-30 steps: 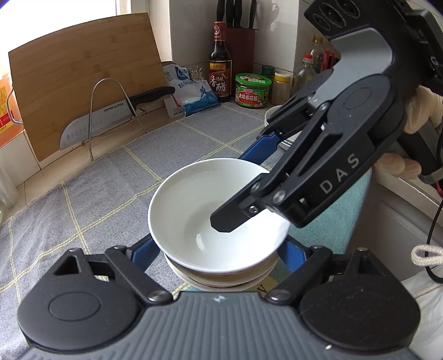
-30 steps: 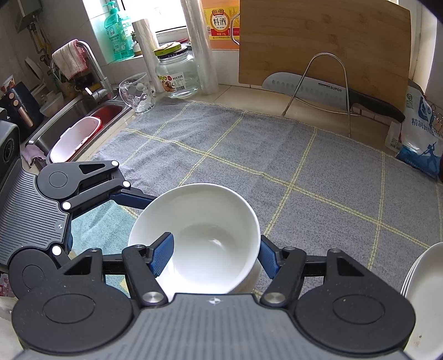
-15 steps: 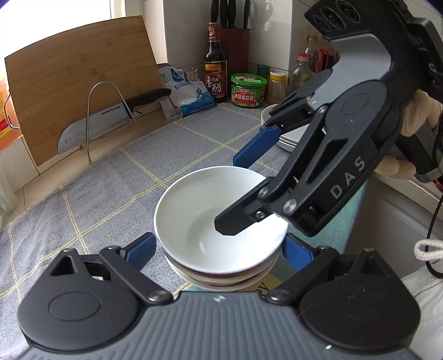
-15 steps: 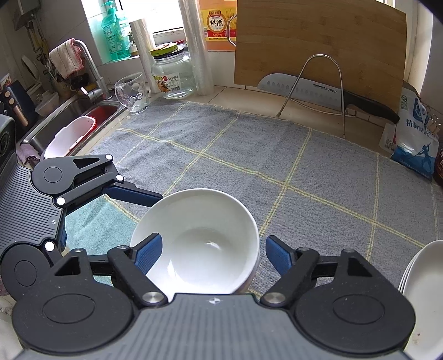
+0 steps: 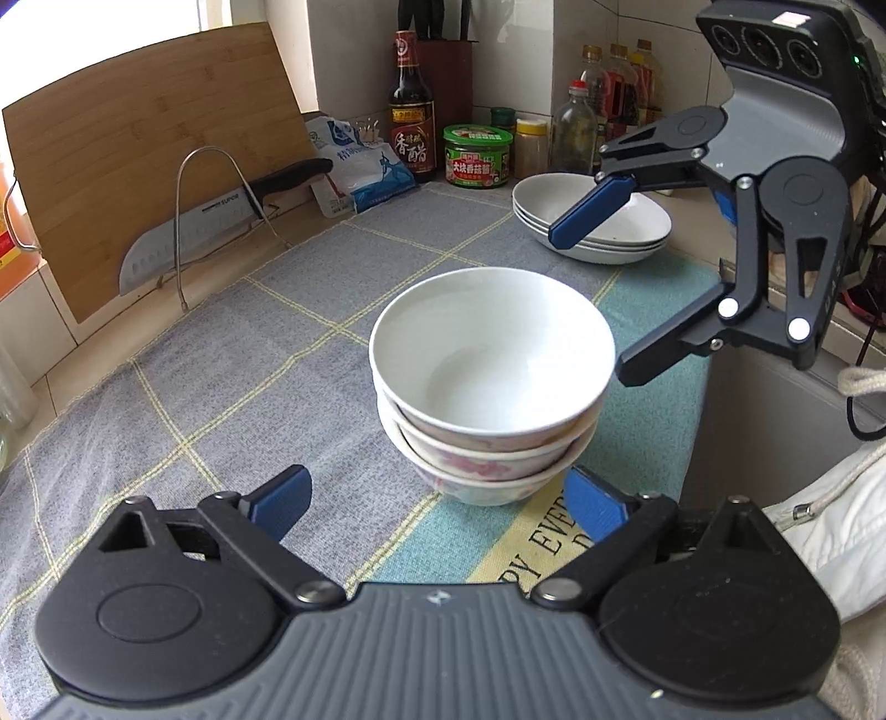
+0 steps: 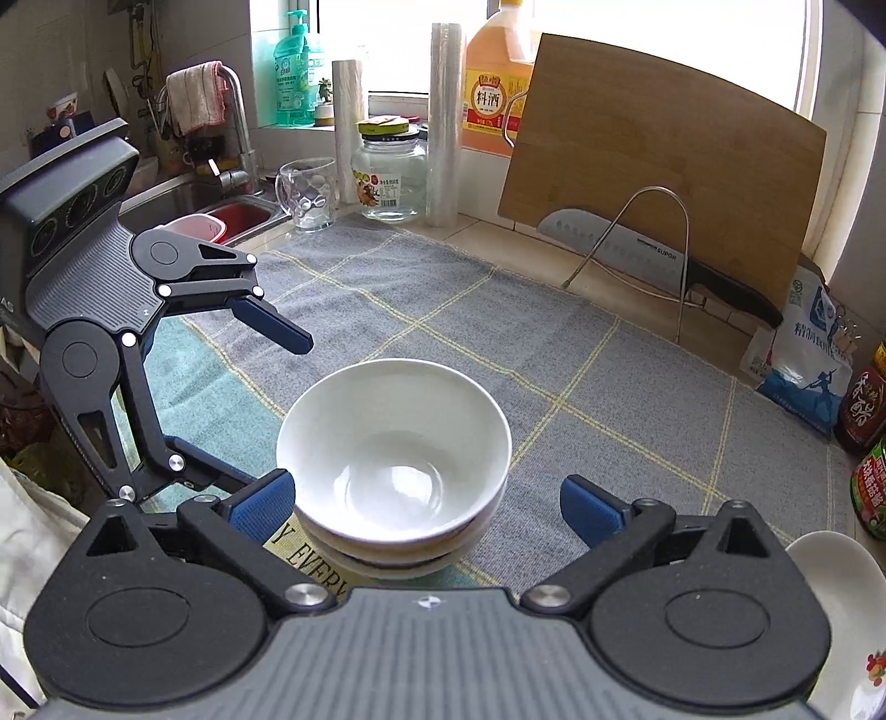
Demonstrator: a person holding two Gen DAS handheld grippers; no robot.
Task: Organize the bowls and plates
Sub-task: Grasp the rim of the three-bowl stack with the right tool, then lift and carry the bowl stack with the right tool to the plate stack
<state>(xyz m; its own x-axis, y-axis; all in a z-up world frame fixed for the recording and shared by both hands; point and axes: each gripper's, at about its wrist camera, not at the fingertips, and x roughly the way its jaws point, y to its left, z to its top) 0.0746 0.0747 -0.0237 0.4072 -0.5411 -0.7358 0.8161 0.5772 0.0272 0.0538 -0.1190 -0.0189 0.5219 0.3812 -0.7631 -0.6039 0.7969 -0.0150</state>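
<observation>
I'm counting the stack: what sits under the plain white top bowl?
Under the plain white top bowl, two nested bowls with pink floral print show at their rims and sides. Their insides are covered.

Bright window (image 6: 664, 33) over a tiled counter, grey checked cloth (image 6: 498, 343), steel sink (image 6: 183, 196) alongside

Plain white top bowl (image 5: 492, 354) between blue-padded jaws; lower bowls (image 5: 487, 471) white with pink floral; grey cloth (image 5: 221, 354), yellow grid, beyond; white plates (image 5: 592, 221).
</observation>
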